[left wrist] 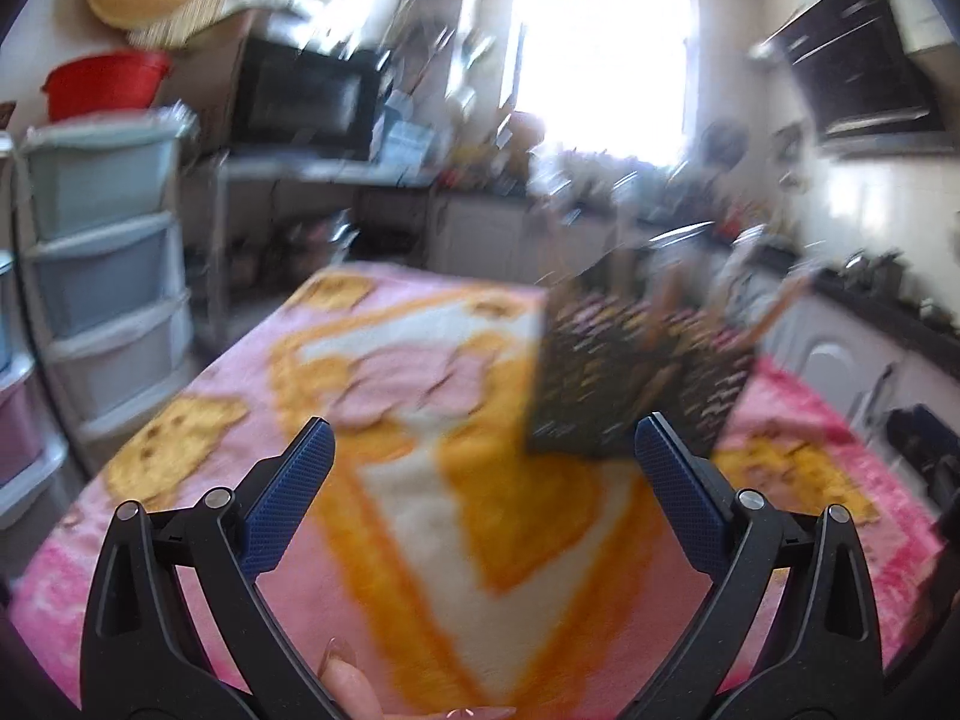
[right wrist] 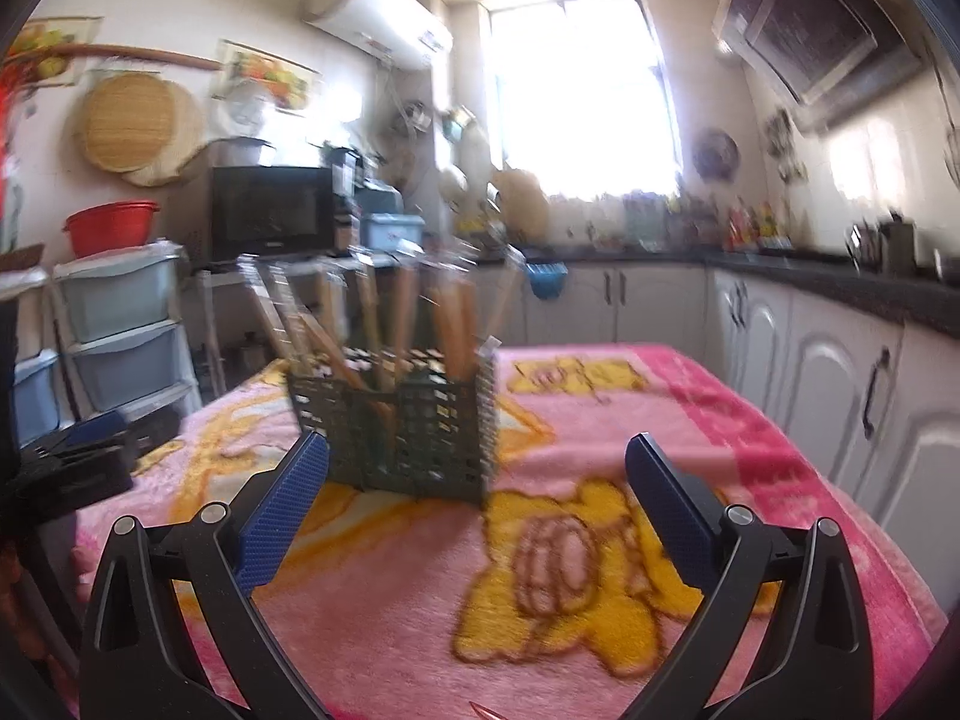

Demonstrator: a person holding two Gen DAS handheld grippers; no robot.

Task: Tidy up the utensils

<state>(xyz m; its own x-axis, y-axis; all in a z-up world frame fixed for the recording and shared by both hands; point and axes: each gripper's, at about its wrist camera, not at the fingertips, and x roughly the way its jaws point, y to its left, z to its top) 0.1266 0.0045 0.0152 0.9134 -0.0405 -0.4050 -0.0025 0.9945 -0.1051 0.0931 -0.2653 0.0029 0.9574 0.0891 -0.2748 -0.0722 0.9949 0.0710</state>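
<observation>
A dark green mesh utensil basket (right wrist: pixel 414 426) stands on the pink and yellow blanket (right wrist: pixel 570 540), holding several wooden-handled utensils (right wrist: pixel 456 324) upright. In the left wrist view the same basket (left wrist: pixel 630 384) is blurred, at the right, just beyond my right fingertip. My left gripper (left wrist: pixel 483 456) is open and empty above the blanket (left wrist: pixel 420 480). My right gripper (right wrist: pixel 477 468) is open and empty, a little short of the basket. The left gripper also shows in the right wrist view (right wrist: pixel 78 450) at the far left edge.
Plastic drawer units (left wrist: pixel 102 276) stand left of the table, with a red basin (right wrist: pixel 111 228) on top and a black microwave (right wrist: pixel 270 210) behind. White cabinets with a dark counter (right wrist: pixel 840 360) run along the right. A bright window is straight ahead.
</observation>
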